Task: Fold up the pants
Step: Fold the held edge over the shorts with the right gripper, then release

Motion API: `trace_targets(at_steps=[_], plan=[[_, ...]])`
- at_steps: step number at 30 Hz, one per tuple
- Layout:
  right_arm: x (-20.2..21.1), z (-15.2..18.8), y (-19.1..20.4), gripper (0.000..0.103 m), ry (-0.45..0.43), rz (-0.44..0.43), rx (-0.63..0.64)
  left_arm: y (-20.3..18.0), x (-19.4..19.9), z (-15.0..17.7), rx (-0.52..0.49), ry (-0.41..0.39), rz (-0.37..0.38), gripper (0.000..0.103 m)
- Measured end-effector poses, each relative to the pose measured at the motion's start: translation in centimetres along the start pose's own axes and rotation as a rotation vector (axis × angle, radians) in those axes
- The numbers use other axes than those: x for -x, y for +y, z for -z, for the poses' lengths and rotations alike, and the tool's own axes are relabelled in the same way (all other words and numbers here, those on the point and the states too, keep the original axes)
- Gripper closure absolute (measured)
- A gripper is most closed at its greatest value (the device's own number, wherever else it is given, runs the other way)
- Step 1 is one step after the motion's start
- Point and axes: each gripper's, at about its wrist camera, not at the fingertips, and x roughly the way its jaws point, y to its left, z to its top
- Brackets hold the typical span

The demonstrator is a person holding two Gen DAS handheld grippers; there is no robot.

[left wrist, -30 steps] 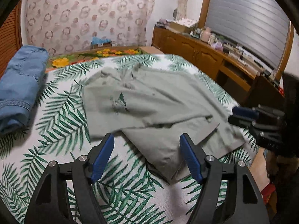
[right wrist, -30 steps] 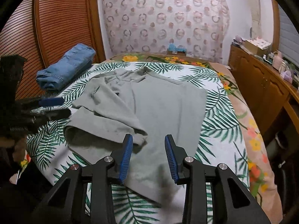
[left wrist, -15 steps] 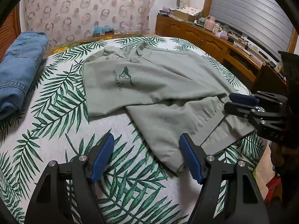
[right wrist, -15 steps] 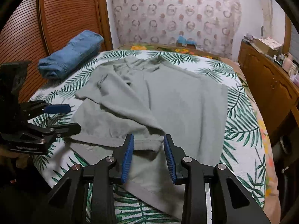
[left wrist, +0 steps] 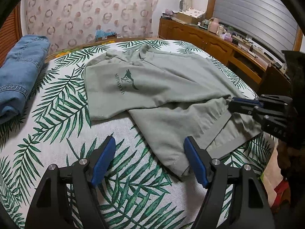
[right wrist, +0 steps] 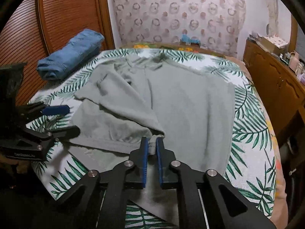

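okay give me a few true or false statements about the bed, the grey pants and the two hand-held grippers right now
1. The right hand-held gripper is shut on a fold of the grey pants. True.
2. The left hand-held gripper grips the pants. False: its jaws stand open, nothing between them.
3. Folded blue jeans lie on the leaf-print bed cover. True.
4. The jeans touch the grey pants. False: bare cover separates them.
5. The pants carry a dark printed logo. True.

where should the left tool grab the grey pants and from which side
Take the grey pants at the free hem corner nearest the left tool, coming in low from the near edge of the bed. That corner lies flat and thin, sticks out toward the tool, and the right tool already pinches the other leg's hem.
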Motion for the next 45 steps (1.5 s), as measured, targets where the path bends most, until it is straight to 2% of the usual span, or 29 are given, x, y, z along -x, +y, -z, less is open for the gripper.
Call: trace_targets(at_steps=[11, 19, 28, 36, 45], plan=[[5.8, 0.7, 1.4, 0.098, -0.147, 0.017, 0.01, 0.1, 2.8, -0.7, 0.034, -0.098, -0.007, 0.028], [8.7, 2.2, 1.6, 0.098, -0.189, 0.039, 0.003, -0.5, 3.2, -1.0, 0.016, -0.107, 0.012, 0.028], [10.3, 4.3, 1.5, 0.098, -0.179, 0.071, -0.017, -1.3, 3.3, -1.2, -0.008, -0.104, 0.019, 0.028], [10.8, 4.5, 1.4, 0.098, -0.158, 0.089, -0.036, -2.0, 3.3, -1.0, -0.016, -0.103, 0.024, 0.028], [8.7, 5.6, 0.6, 0.098, -0.05, 0.084, -0.067, -2.5, 2.3, -0.8, -0.023, -0.074, 0.017, 0.028]])
